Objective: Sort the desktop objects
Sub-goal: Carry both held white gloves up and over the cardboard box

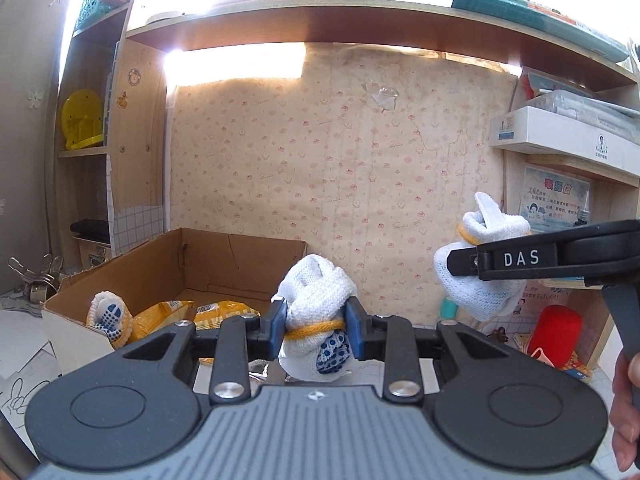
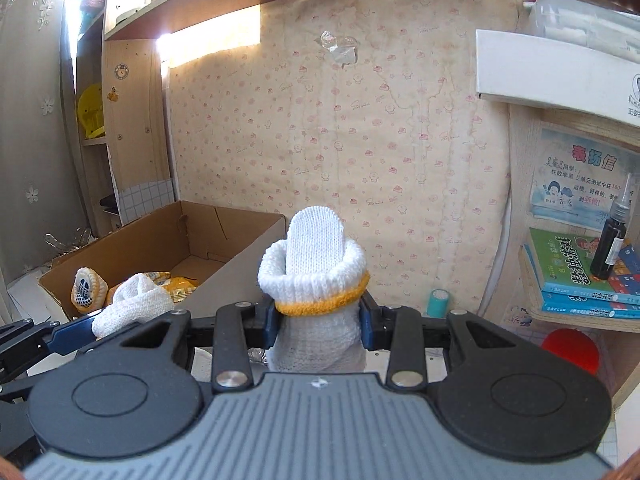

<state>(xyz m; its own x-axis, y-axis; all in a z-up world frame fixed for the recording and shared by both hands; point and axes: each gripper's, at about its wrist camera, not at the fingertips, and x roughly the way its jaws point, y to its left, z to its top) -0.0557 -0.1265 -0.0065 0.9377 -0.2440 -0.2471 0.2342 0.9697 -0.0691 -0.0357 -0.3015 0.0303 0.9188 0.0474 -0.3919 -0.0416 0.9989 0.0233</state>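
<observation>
My left gripper [image 1: 316, 330] is shut on a rolled white knit glove bundle [image 1: 316, 304] with a yellow cuff and blue dots, held in the air. My right gripper [image 2: 322, 320] is shut on a second rolled white glove bundle [image 2: 316, 264] with a yellow cuff. In the left wrist view the right gripper [image 1: 464, 262] comes in from the right with its bundle [image 1: 480, 256]. In the right wrist view the left gripper's bundle [image 2: 134, 310] shows at lower left. An open cardboard box [image 1: 172, 264] stands behind to the left, with a third glove bundle [image 1: 110, 316] and yellow packets [image 1: 188, 312] inside.
A wooden shelf [image 1: 304, 36] runs overhead. Side shelves at right hold books [image 2: 576, 268], a dark bottle [image 2: 610, 248] and a white box [image 1: 568, 136]. A red object [image 1: 556, 330] and a teal cylinder [image 2: 438, 302] stand by the papered back wall. Metal clips [image 1: 38, 276] lie far left.
</observation>
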